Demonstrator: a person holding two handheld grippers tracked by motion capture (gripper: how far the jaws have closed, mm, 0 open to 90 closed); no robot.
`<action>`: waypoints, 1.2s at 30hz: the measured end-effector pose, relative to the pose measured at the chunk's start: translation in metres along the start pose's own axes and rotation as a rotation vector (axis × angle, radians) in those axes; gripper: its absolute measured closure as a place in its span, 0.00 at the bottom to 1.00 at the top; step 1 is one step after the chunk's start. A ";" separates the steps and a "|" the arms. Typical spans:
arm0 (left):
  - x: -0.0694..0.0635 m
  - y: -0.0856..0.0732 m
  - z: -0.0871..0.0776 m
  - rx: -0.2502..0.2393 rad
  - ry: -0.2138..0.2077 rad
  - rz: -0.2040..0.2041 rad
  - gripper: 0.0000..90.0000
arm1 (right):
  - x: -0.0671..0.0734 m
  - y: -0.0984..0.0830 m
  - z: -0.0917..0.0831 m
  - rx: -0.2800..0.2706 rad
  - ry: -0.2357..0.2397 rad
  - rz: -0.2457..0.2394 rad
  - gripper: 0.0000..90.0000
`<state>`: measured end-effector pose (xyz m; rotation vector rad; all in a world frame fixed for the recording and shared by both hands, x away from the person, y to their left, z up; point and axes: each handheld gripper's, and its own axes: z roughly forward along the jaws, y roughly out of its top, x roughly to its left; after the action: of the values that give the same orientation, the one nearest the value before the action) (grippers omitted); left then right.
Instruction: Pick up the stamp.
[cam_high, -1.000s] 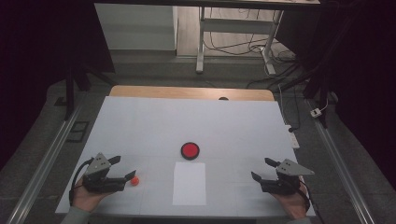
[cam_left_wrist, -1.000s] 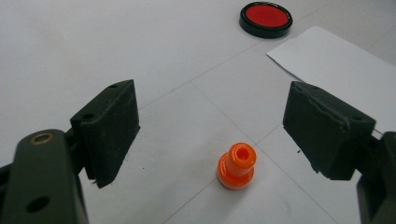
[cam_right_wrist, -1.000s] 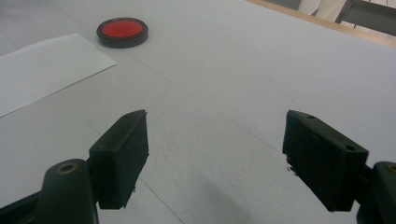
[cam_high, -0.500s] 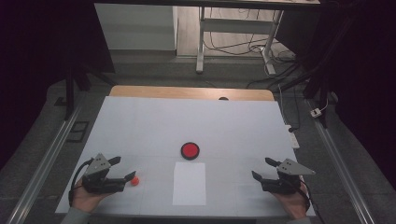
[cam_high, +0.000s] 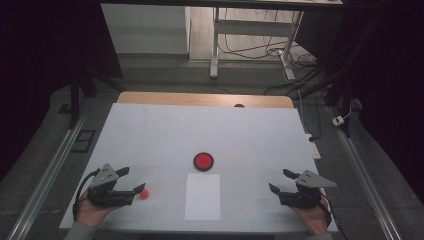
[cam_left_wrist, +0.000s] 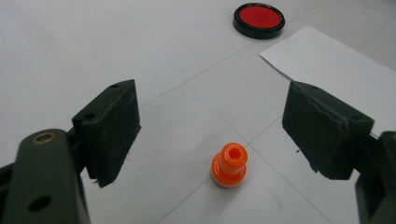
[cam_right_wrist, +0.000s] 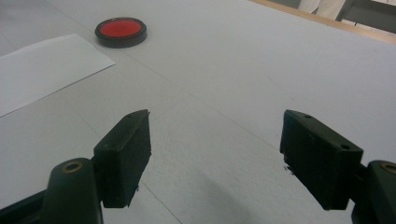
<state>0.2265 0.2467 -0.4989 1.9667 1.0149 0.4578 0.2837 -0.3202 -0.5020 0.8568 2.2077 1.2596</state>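
Observation:
A small orange stopper-shaped piece (cam_high: 144, 193) (cam_left_wrist: 229, 165) stands upright on the white table just ahead of my left gripper (cam_high: 131, 181) (cam_left_wrist: 211, 134). That gripper is open, its jaws wide on either side of the piece without touching it. A round red disc in a black rim (cam_high: 203, 161) (cam_left_wrist: 259, 18) (cam_right_wrist: 121, 31) lies mid-table. Below it is a white sheet of paper (cam_high: 202, 196) (cam_left_wrist: 336, 65) (cam_right_wrist: 39, 65). My right gripper (cam_high: 280, 181) (cam_right_wrist: 215, 144) rests open at the table's front right with nothing between its jaws.
The white table top (cam_high: 200, 130) ends in a wooden strip (cam_high: 205, 99) at the far side. Metal rails (cam_high: 45, 175) run along both sides. A stand and cables (cam_high: 250, 45) sit on the floor beyond.

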 end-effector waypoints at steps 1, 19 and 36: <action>0.000 0.001 0.000 0.002 -0.002 -0.001 0.22 | 0.000 0.000 0.000 -0.001 0.001 0.000 0.27; -0.015 0.007 0.010 0.118 -0.038 0.082 0.25 | 0.002 0.000 0.002 0.010 -0.002 0.000 0.28; -0.015 -0.004 0.025 0.202 -0.014 0.111 0.31 | 0.002 -0.001 0.003 0.016 0.009 -0.001 0.29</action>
<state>0.2316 0.2232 -0.5161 2.2119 0.9779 0.4148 0.2835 -0.3173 -0.5049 0.8584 2.2279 1.2487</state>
